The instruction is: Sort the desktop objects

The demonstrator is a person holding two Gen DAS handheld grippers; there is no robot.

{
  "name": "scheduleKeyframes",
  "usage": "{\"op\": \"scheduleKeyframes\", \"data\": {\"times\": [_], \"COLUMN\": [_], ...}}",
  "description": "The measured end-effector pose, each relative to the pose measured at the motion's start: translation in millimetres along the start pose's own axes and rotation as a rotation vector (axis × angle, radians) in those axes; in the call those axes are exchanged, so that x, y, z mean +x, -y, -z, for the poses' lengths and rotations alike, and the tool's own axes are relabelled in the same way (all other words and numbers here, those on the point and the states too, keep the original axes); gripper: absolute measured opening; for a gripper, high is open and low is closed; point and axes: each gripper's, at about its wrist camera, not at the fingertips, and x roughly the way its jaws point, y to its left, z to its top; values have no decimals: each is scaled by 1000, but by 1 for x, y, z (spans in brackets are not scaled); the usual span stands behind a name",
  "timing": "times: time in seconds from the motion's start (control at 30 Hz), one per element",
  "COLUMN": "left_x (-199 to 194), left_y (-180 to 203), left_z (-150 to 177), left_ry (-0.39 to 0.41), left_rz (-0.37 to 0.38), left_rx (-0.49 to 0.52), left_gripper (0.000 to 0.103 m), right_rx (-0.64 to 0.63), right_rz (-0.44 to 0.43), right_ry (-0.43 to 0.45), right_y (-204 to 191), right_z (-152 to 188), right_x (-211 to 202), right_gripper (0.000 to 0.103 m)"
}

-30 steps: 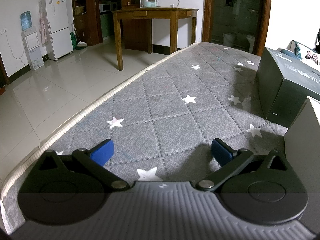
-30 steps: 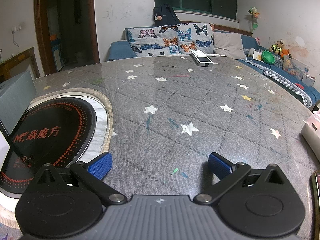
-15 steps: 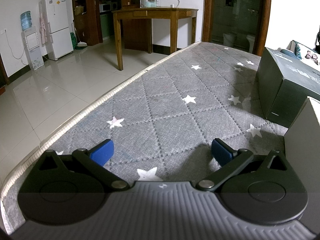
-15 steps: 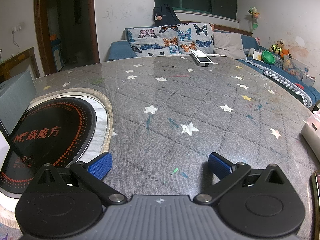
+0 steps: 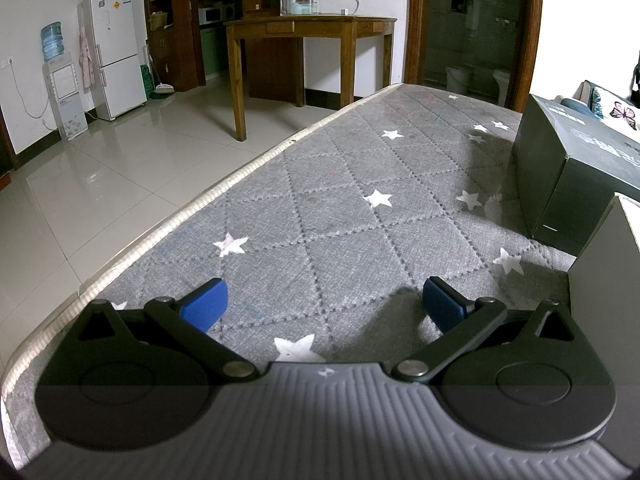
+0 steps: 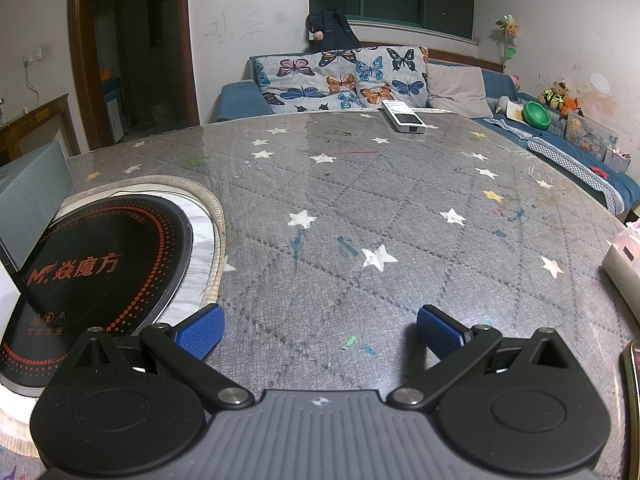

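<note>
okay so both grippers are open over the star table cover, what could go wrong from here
1. The white remote lies at the table's far edge by the sofa; a clumsy reach might push it off.
2. The right gripper hovers beside the induction cooktop; swinging left could strike its glass.
3. The left gripper has the dark box close on its right.

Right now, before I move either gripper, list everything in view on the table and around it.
Grey star-patterned quilted table cover: one, across the tabletop.
Black round induction cooktop with red lettering: one, left in the right wrist view.
White rectangular remote-like device: one, far table edge.
Dark green cardboard box: one, right in the left wrist view.
Pale tissue pack: one, right edge.
Butterfly-print cushions: two, on the blue sofa.
White fridge: one, far left wall.
Wooden side table: one, beyond the floor.
Left gripper: open, empty.
Right gripper: open, empty.
</note>
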Motion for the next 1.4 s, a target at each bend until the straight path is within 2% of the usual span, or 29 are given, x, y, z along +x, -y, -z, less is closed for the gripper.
{"op": "scheduleKeyframes", "data": {"times": [0.9, 1.4], "left_x": [0, 0], "left_y": [0, 0], "left_z": [0, 0], "left_ry": [0, 0], "left_rz": [0, 0], "left_rx": [0, 0], "left_gripper": [103, 103], "right_rx": [13, 143], "right_rz": [3, 187], "right_ry": [5, 45], "right_y": [2, 46], "right_z": [1, 7], "right_x": [-2, -17], "right_gripper": [103, 103]}}
